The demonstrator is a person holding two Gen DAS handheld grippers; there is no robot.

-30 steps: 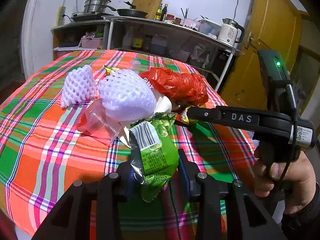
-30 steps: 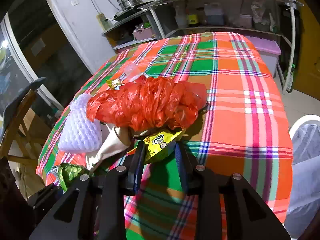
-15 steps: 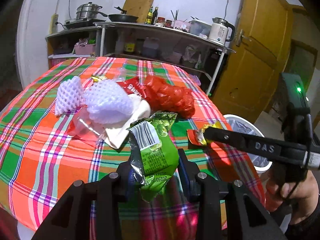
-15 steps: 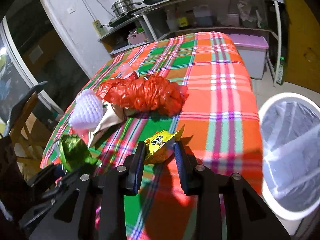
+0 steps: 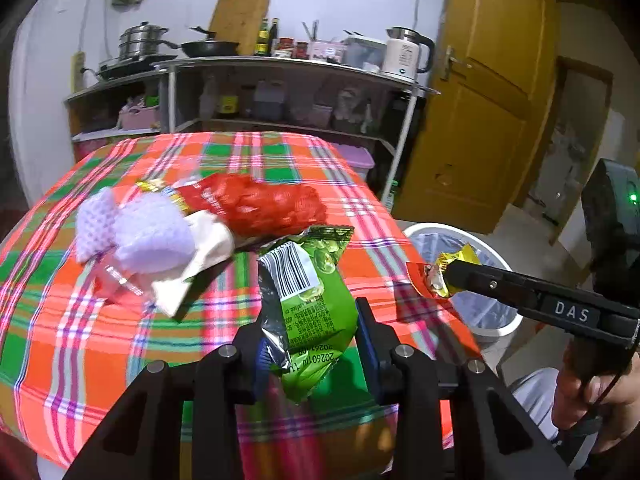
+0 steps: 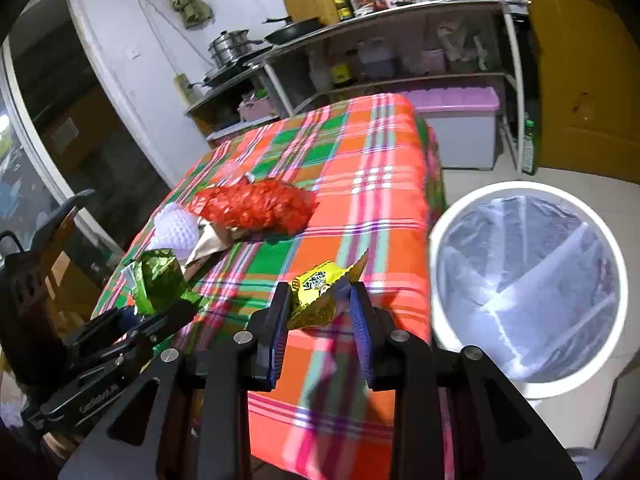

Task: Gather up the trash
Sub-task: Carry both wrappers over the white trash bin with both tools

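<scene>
Right wrist: yellow wrapper (image 6: 320, 296) lifted, bin (image 6: 524, 280) nearer

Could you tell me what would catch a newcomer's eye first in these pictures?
Probably the loud orange-and-green plaid tablecloth, with a crumpled red plastic bag among the trash at its middle. Next, each hand-held gripper carries a wrapper: the left a green snack packet, the right a yellow one, beside the white lined bin.

"DAS" on the right claw (image 5: 448, 276); "20260110" on the green wrapper (image 5: 316, 292).
</scene>
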